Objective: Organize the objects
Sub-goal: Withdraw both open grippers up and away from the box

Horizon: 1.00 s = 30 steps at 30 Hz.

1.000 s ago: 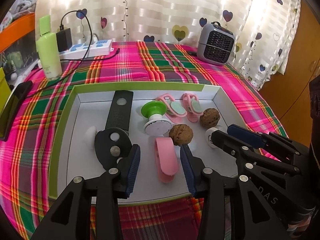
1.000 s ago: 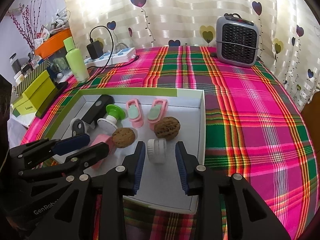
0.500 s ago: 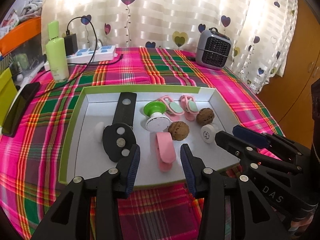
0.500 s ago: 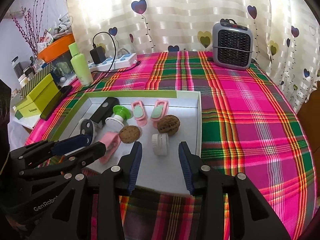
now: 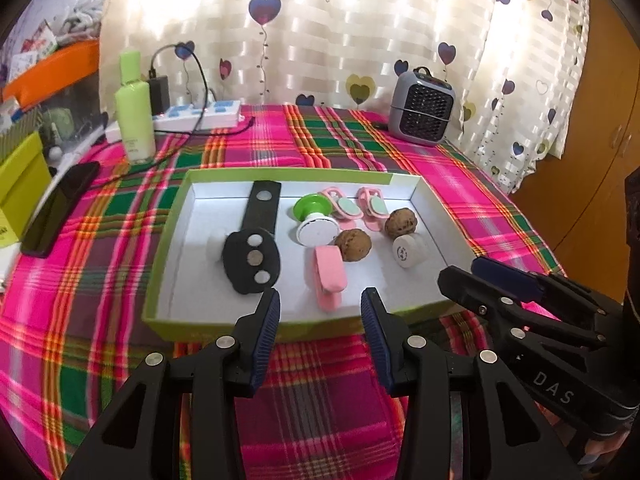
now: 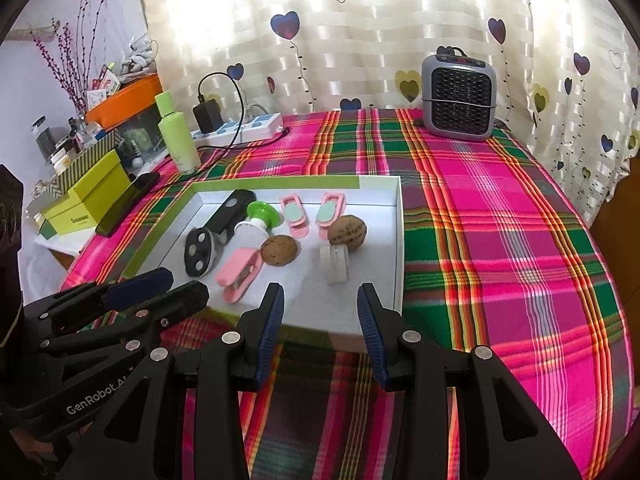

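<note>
Both grippers have drawn back from the tray (image 5: 168, 264) on the plaid tablecloth (image 6: 500, 220).

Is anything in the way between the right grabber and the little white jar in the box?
Only the box's low front wall. The right gripper hangs open just outside it, and the white jar lies straight ahead on bare box floor. A walnut sits behind the jar, not in front.

Both tools are matte black plastic with angular, cut-out arms. The left gripper (image 5: 318, 316) carries ribbed dark-blue pads (image 5: 267, 332) and round silver screw heads; "GenRobot" lettering runs along its body. The right gripper (image 6: 320, 314) matches it, with white "DAS" lettering on its side.
</note>
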Motion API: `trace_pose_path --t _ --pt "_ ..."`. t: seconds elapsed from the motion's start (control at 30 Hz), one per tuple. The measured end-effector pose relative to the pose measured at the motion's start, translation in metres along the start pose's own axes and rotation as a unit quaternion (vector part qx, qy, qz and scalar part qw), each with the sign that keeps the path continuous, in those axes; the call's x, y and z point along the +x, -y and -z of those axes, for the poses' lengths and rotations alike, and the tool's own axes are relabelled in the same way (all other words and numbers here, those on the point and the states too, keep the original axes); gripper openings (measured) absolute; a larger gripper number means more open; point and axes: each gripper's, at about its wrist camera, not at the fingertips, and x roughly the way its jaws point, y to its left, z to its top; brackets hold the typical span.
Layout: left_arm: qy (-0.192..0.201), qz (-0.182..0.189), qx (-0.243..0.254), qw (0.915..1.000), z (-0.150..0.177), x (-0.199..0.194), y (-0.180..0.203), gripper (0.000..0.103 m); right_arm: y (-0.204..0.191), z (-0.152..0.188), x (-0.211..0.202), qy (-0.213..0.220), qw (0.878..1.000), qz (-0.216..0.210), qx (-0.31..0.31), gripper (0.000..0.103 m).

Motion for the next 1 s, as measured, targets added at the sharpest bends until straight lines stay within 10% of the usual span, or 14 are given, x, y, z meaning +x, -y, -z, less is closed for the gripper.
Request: trace_pose_path --t 1.0 --pt "-0.029 -0.048 -0.008 0.9984 0.046 -0.007 -0.005 0.041 -0.011 0.044 -0.003 -0.036 0.999 0.007 -0.005 0.04"
